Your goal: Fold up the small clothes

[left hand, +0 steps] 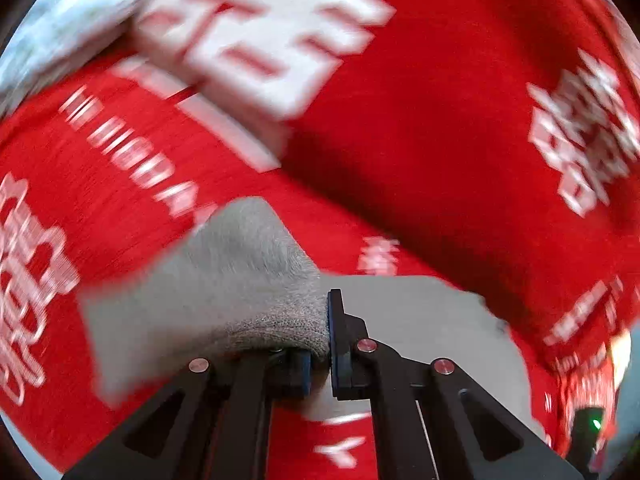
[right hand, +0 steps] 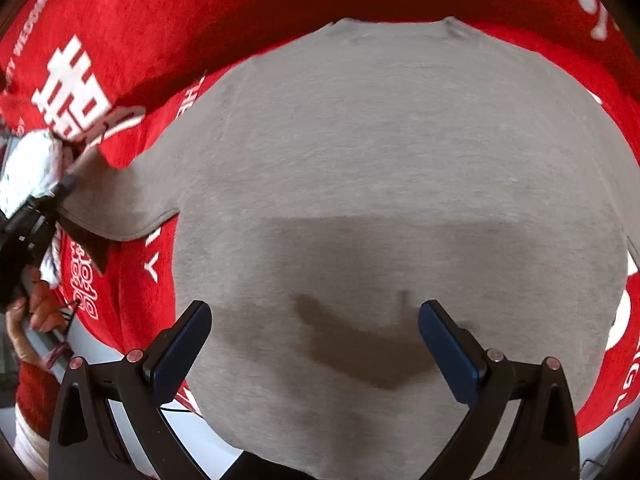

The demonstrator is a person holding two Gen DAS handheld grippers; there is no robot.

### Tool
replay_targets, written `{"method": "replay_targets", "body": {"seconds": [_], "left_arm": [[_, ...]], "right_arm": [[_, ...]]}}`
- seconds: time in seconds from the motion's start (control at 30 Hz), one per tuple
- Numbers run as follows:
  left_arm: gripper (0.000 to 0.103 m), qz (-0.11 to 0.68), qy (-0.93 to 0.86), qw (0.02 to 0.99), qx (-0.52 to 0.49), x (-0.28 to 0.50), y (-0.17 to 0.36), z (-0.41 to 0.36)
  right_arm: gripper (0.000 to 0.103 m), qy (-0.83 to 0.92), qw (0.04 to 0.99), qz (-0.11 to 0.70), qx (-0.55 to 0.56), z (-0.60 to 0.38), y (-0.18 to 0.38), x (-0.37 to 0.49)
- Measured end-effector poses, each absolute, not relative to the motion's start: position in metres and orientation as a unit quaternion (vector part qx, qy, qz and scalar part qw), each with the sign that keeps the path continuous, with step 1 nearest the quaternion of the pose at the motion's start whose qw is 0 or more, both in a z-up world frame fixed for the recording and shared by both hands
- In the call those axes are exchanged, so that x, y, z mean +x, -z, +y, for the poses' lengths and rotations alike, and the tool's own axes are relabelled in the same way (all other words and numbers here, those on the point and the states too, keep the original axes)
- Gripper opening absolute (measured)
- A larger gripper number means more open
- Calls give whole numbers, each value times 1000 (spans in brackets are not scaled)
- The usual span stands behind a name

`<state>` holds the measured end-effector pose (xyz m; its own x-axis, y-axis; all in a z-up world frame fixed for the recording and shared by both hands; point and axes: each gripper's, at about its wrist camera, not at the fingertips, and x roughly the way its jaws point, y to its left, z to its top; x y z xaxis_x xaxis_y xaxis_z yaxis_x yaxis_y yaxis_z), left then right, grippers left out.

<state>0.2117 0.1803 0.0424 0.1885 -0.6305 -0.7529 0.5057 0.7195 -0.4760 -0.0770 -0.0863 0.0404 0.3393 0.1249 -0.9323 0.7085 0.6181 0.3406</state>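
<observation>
A small grey T-shirt (right hand: 380,168) lies spread flat on a red cloth with white lettering (right hand: 120,40). My right gripper (right hand: 314,334) is open and empty, hovering just above the shirt's lower middle. My left gripper (left hand: 320,344) is shut on the grey sleeve (left hand: 224,280) and holds it lifted off the red cloth (left hand: 420,140); this view is motion-blurred. In the right wrist view the left gripper (right hand: 60,188) shows at the far left, pinching the sleeve's tip (right hand: 112,200).
The red cloth covers a pale table whose edge (right hand: 192,432) shows at the lower left. The person's hand and red sleeve (right hand: 36,312) are at the left edge of the right wrist view.
</observation>
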Motion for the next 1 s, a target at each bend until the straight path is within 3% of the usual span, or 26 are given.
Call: {"method": "replay_targets", "body": {"seconds": [0.27, 0.43, 0.63, 0.67, 0.7, 0.73, 0.8, 1.0], "left_arm": [[7, 488, 518, 703, 0, 103, -87, 35], [7, 511, 530, 669, 107, 16, -42, -44], [10, 528, 502, 648, 222, -31, 16, -60], [14, 518, 508, 651, 224, -33, 11, -57], [26, 519, 507, 649, 231, -31, 9, -56], [53, 518, 502, 649, 241, -30, 4, -53], [82, 503, 492, 667, 245, -24, -16, -37], [82, 482, 404, 740, 241, 39, -56, 38]], "right_arm": [[103, 246, 718, 491, 427, -148, -49, -139], [103, 272, 702, 486, 443, -180, -34, -179], [103, 290, 681, 492, 458, -194, -15, -202], [103, 289, 681, 493, 457, -194, -17, -199], [103, 288, 684, 495, 452, -193, -16, -198], [103, 287, 688, 496, 445, -193, -18, -194], [103, 279, 705, 500, 420, -189, -27, -177], [103, 222, 776, 525, 270, -156, -54, -88]]}}
